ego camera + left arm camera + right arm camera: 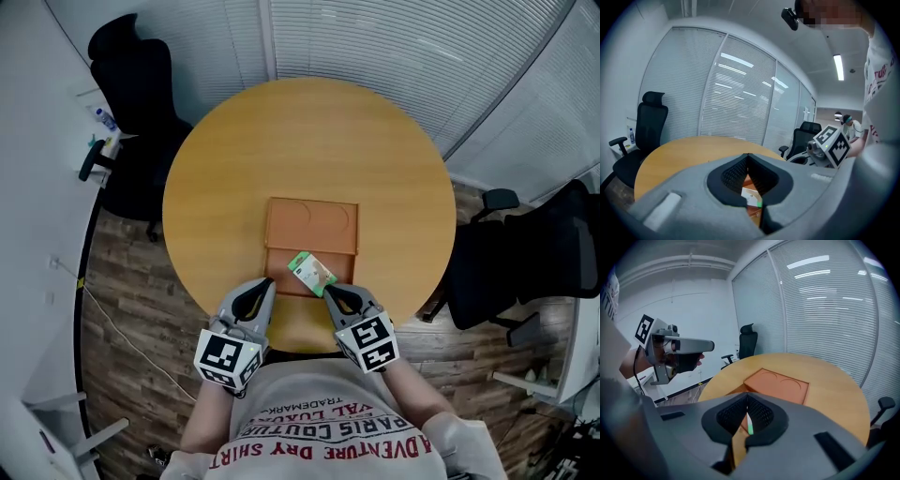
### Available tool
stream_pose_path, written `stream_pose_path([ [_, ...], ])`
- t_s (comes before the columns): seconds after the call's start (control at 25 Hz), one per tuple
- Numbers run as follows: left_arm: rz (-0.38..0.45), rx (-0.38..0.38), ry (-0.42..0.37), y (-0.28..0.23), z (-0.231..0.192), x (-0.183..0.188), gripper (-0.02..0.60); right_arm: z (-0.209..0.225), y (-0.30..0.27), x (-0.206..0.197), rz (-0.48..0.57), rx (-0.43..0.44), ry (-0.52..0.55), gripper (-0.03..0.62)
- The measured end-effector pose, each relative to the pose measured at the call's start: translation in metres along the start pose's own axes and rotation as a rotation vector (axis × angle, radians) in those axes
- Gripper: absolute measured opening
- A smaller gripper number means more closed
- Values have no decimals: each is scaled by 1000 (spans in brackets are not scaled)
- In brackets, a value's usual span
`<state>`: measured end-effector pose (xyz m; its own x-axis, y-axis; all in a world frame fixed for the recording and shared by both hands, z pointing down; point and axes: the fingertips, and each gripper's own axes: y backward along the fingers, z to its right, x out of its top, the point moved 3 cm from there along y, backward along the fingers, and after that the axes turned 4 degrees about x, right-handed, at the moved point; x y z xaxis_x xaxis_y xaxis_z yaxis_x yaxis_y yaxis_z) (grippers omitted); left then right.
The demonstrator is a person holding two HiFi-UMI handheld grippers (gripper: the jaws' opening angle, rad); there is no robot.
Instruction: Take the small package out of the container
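Observation:
A flat orange container point(311, 225) lies in the middle of the round wooden table point(309, 131). My right gripper point(328, 291) is shut on the small green and white package point(312, 273), which it holds over the container's near edge. In the right gripper view the package point(749, 424) shows edge-on between the pads, with the container point(780, 383) beyond. My left gripper point(268, 284) hovers at the table's near edge, left of the package, shut with nothing in it. In the left gripper view the jaws point(748, 155) meet at the tip, and the package point(752, 199) shows through the gap below.
Black office chairs stand at the far left point(131, 66) and at the right point(534, 262) of the table. Window blinds point(403, 37) run behind it. A white desk point(37, 187) with a small bottle point(103, 119) lines the left side.

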<state>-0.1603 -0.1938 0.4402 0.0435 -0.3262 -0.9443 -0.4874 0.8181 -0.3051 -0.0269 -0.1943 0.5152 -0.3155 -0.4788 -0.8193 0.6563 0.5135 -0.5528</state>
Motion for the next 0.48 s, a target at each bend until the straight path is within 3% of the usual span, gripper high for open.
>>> stream_pose_path([
  [0.24,20,-64,28,-21,-23,3,11,16,-32,-8,-92,-48,-19,56],
  [0.48,30,-108,73,-36,-45,1,11,25,-72,-26,-241,-60,17,274],
])
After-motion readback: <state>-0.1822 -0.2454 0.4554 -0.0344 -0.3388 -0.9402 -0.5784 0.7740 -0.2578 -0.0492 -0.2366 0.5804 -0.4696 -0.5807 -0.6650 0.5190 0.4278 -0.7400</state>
